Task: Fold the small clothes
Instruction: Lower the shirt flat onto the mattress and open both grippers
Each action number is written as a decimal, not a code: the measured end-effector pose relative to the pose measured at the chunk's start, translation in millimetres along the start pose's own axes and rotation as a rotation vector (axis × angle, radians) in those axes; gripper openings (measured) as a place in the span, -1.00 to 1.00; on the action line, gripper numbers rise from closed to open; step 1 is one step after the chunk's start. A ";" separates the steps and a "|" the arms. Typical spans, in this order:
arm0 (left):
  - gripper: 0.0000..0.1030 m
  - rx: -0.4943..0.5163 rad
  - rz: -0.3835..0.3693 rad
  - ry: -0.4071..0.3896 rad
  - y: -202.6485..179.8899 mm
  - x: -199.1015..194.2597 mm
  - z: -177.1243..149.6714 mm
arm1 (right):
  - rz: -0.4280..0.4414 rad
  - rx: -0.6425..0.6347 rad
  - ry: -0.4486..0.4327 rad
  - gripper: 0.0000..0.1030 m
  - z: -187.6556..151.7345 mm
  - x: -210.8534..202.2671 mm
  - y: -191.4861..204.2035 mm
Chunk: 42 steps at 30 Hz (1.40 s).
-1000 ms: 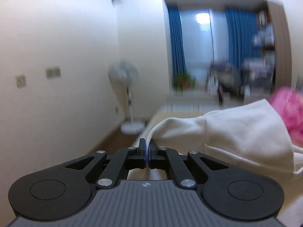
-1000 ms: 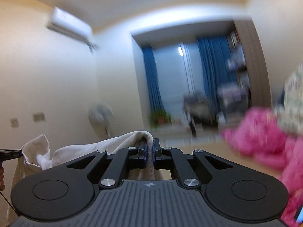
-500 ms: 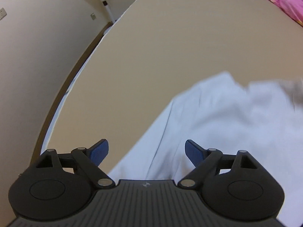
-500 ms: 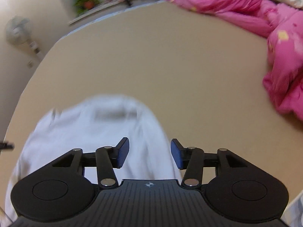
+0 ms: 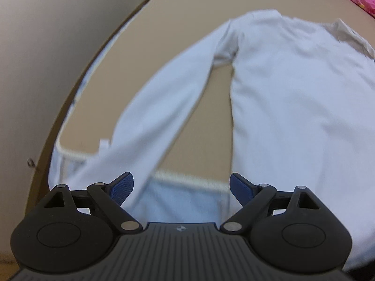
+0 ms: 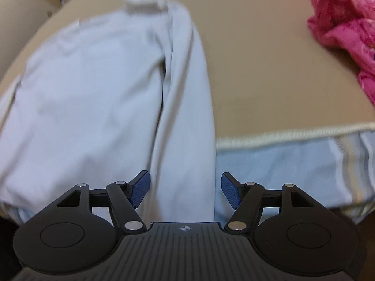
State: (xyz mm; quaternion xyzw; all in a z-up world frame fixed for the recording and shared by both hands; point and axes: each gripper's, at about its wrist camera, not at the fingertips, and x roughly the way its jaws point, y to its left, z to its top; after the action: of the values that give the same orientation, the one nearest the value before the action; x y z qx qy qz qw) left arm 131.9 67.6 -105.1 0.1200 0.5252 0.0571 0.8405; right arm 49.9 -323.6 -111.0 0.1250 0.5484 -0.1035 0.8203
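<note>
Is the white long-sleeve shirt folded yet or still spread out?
Spread out. The white long-sleeve shirt lies flat on the bed, its sleeve stretched away from the body, unfolded.

left gripper [image 5: 181, 186] | black linkages; silver pivot screws; blue ribbed pads; right gripper [image 6: 185, 188] | identical

A white long-sleeved shirt [image 5: 293, 89] lies flat on the bed, sleeves spread downward.
</note>
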 end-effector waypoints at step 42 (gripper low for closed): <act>0.95 0.160 -0.327 0.046 -39.0 1.6 -51.2 | 0.069 -0.363 -0.088 0.74 -14.4 -20.6 28.7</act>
State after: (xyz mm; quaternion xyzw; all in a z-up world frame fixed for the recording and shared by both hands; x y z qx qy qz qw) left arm 85.5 37.6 -138.2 0.0982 0.5596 -0.1194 0.8142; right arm 38.4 -291.1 -94.6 -0.0109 0.5172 0.0198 0.8555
